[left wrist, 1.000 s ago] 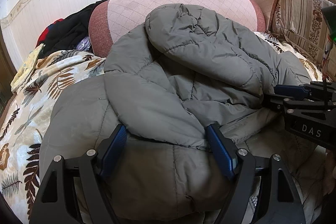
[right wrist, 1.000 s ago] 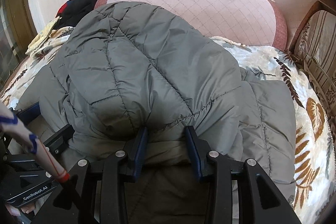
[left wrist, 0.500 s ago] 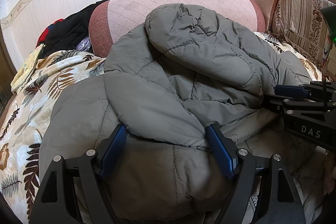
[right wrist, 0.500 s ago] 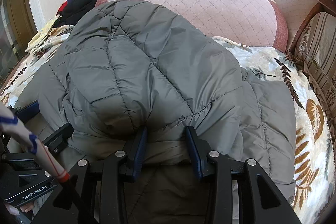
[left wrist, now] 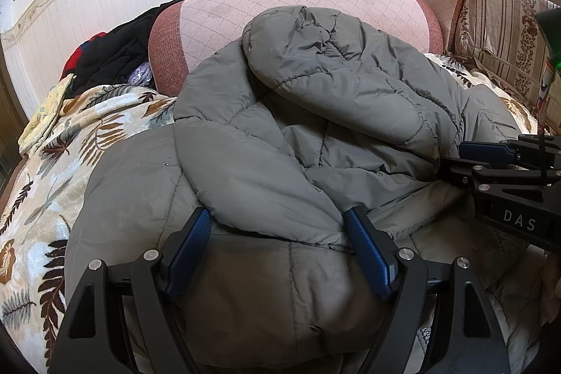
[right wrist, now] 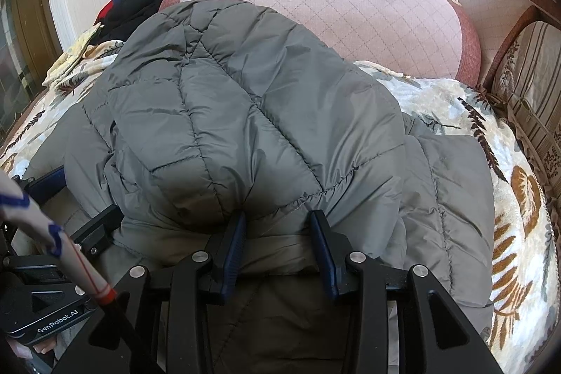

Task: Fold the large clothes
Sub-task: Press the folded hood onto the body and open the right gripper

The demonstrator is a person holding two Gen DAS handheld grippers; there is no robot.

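Note:
A large grey quilted jacket (left wrist: 315,100) lies on the blanket-covered sofa seat, with its upper part and a sleeve folded over the body. My left gripper (left wrist: 278,216) stands wide open at the near edge of the folded sleeve, its blue pads astride the fabric without pinching it. My right gripper (right wrist: 278,214) is open more narrowly, its fingertips tucked at the gathered hem of the puffy top fold (right wrist: 245,100), with flat lining between them. Each gripper shows in the other's view: the right gripper (left wrist: 491,156) at the right, the left gripper (right wrist: 70,198) at the lower left.
A pink quilted back cushion (left wrist: 280,9) rises behind the jacket. Dark clothes (left wrist: 115,55) are heaped at the far left. A leaf-print blanket (right wrist: 508,181) covers the seat. A striped cushion (left wrist: 498,34) stands at the right. A white rod with a red band (right wrist: 70,244) crosses the lower left.

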